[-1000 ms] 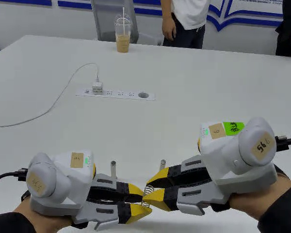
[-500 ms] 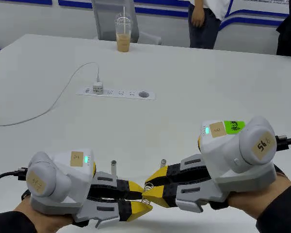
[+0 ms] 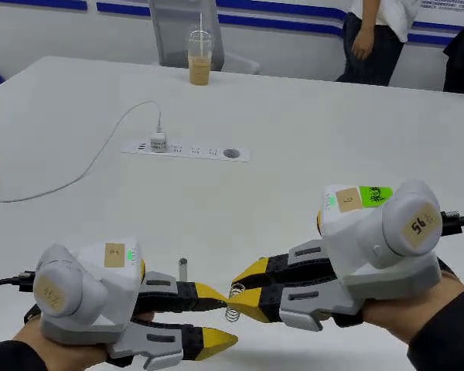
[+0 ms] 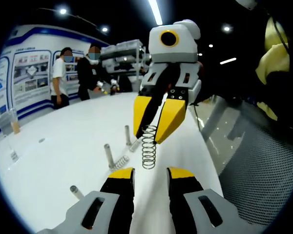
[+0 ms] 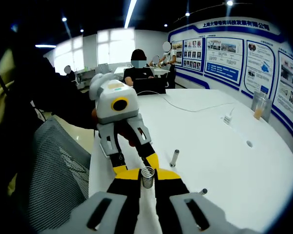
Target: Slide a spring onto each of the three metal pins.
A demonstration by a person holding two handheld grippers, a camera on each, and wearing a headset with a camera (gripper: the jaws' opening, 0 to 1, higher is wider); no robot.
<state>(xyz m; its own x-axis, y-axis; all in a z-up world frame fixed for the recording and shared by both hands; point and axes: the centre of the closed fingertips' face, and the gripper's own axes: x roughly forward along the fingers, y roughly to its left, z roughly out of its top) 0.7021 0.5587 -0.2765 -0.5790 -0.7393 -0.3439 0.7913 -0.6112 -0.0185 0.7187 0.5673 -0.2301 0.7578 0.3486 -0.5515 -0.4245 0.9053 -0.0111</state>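
**Spring held ready for threading.** The grey, yellow-tipped left gripper [image 3: 225,317] is waiting just left of the small coiled wire spring [image 3: 232,314]. Its jaws are parted wide and gripping nothing. In the left gripper view its tips are sitting either side of the wire spring's hanging end, and contact there cannot be told.

Beyond and left of the wire spring, a short upright steel pin [image 3: 182,269] is standing on the white tabletop [image 3: 294,193]. In the left gripper view it appears bare, as do two further pins [image 4: 127,135] [image 4: 75,191]. A loose spring [image 4: 119,163] is lying beside one of them, left of the wire spring.

Immediately right of the wire spring, the matching right gripper [image 3: 232,289] is pinching it by one end with its jaws drawn narrow, so the other end is hanging free.

The step probably goes best if:
- the open left jaws are steadying the free end;
- the coil's axis is being brought plumb over the pin top;
- the pinch is staying light enough not to crush the coils;
- release is coming only once the lower coils are ringing the pin.
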